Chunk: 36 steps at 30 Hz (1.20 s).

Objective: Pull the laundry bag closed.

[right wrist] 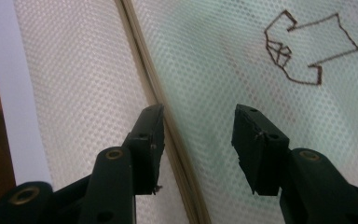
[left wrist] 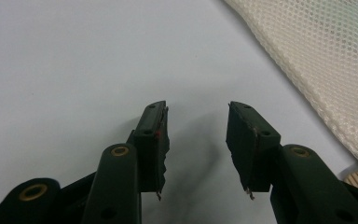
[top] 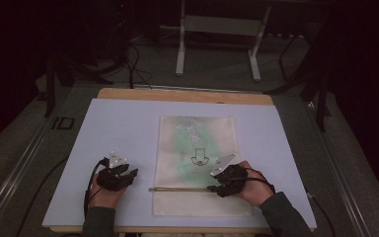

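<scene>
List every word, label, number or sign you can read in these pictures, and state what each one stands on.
"ID": dark letters on the grey floor left of the table, seen in the high view.
An outlined arrow sign, no letters, drawn in dark line on the mesh bag; it also appears in the high view.
The faint greenish print under the mesh near the bag's top is too blurred to read.
No text appears on the left gripper or the right gripper.

Left gripper [left wrist: 196,140] jaws apart over white sheet [left wrist: 74,60]; mesh bag [left wrist: 321,51] beside.
</scene>
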{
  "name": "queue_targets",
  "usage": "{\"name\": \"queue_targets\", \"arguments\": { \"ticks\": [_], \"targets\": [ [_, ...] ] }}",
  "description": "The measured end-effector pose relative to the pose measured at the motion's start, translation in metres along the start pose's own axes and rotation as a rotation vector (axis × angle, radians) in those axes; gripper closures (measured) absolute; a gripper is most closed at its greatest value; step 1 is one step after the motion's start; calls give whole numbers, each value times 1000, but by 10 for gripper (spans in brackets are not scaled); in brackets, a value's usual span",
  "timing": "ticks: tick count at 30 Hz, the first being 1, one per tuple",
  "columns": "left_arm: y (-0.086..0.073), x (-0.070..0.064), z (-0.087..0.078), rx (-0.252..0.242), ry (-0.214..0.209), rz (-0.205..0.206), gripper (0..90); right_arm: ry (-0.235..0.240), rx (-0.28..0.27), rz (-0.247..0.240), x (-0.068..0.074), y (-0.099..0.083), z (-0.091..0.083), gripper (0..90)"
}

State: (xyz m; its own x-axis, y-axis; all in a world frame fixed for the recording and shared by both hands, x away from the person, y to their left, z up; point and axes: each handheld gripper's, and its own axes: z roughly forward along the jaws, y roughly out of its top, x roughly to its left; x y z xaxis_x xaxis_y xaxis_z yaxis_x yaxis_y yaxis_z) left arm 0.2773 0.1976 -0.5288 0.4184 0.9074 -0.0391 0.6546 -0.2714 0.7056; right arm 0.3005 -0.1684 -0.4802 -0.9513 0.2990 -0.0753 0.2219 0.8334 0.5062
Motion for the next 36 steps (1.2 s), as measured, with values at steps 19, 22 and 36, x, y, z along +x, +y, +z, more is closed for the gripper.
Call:
{"name": "queue_targets", "arguments": {
  "ticks": [19, 22, 36],
  "targets": [
    [0, 0, 0, -1, 0, -2, 576, 38, -11, -43, 6, 24, 13, 557],
    [0, 0, 1, 0, 0, -2, 576, 41, -12, -53, 7, 27, 16, 566],
    [0, 0, 1, 0, 3, 6, 576, 69, -37, -69, 12, 45, 26, 601]
  ]
}}
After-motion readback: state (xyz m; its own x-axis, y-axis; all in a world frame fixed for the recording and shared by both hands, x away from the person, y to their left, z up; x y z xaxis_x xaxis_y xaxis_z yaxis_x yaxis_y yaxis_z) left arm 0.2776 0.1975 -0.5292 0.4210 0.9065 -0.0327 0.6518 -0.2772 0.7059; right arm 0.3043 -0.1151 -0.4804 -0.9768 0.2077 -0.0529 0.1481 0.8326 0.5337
